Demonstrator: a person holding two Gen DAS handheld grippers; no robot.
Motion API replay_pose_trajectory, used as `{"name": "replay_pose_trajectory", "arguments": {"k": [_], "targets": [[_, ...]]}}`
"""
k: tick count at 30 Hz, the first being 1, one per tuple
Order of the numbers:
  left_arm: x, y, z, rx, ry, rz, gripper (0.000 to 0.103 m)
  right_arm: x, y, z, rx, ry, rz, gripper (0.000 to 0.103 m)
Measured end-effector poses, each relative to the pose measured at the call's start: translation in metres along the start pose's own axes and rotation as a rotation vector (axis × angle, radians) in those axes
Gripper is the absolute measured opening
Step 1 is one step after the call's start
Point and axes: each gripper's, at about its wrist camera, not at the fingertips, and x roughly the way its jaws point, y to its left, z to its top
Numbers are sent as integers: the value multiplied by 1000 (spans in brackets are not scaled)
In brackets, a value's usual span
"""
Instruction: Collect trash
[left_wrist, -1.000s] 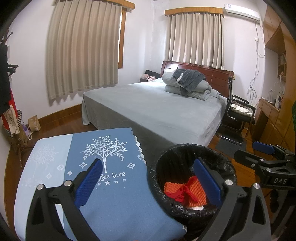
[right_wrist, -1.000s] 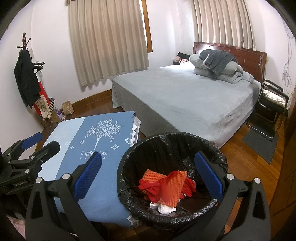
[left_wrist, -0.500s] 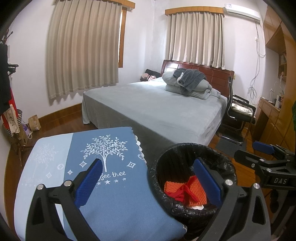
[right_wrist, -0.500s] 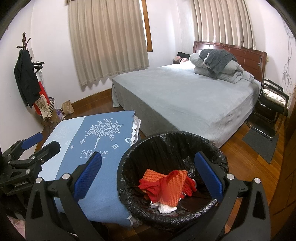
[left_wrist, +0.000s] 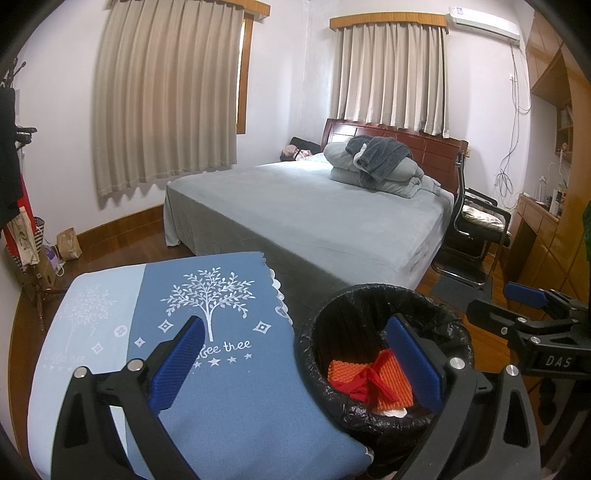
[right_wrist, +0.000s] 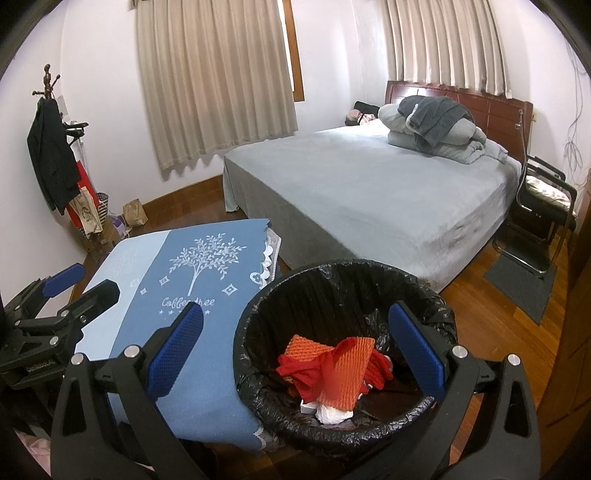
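Both grippers, left (left_wrist: 295, 363) and right (right_wrist: 295, 350), are hovering wide apart and empty above the black-lined trash bin (right_wrist: 258, 314). Orange foam netting (right_wrist: 343, 373) and white tissue (right_wrist: 332, 413) are lying inside it. Blue tablecloth (right_wrist: 207, 350) is touching the bin's left rim; bare wooden floor (right_wrist: 476, 291) is opening to its right.

The trash bin (right_wrist: 343, 354) stands just right of the cloth-covered table (right_wrist: 207, 302), foam netting (right_wrist: 340, 373) and crumpled tissue (right_wrist: 332, 413) inside; the bed (right_wrist: 369, 192) lies behind both, the chair (right_wrist: 543, 206) at its right
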Motion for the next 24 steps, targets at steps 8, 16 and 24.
{"name": "replay_pose_trajectory", "arguments": {"k": [8, 16, 24], "targets": [[0, 0, 0, 0, -1, -1, 97, -1, 2, 0, 0, 3, -1, 98], [0, 0, 1, 0, 0, 0, 97, 0, 1, 0, 1, 5, -1, 98], [0, 1, 1, -1, 0, 0, 97, -1, 2, 0, 3, 7, 0, 98]]}}
